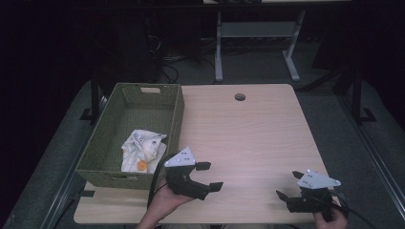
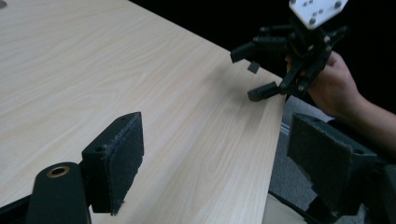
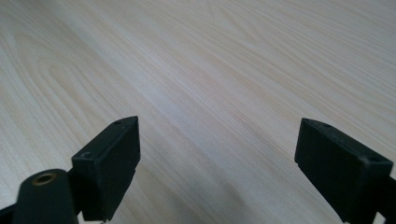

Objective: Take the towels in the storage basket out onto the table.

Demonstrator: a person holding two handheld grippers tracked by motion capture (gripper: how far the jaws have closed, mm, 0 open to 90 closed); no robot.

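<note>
— Since the crumpled white cloth already lies inside the green woven basket, near its front wall, would you say the work is finished?

— I'd judge it all but done; the basket sits at the left of the counter, and the rest of the wood is bare apart from a small round hole at the far edge; nothing seems left to gather.

— And the grippers?

— Both carry nothing; the left gripper hovers at the near edge just right of the basket, jaws spread wide, pointing across the counter; the right gripper is held near the right corner, jaws likewise parted with plain wood between them.

— So they are clear of the cloth?

— Yes, apart from it; the left gripper view looks over at the right gripper and the hand holding it; what remains, I think, is only to draw back and rest.
</note>
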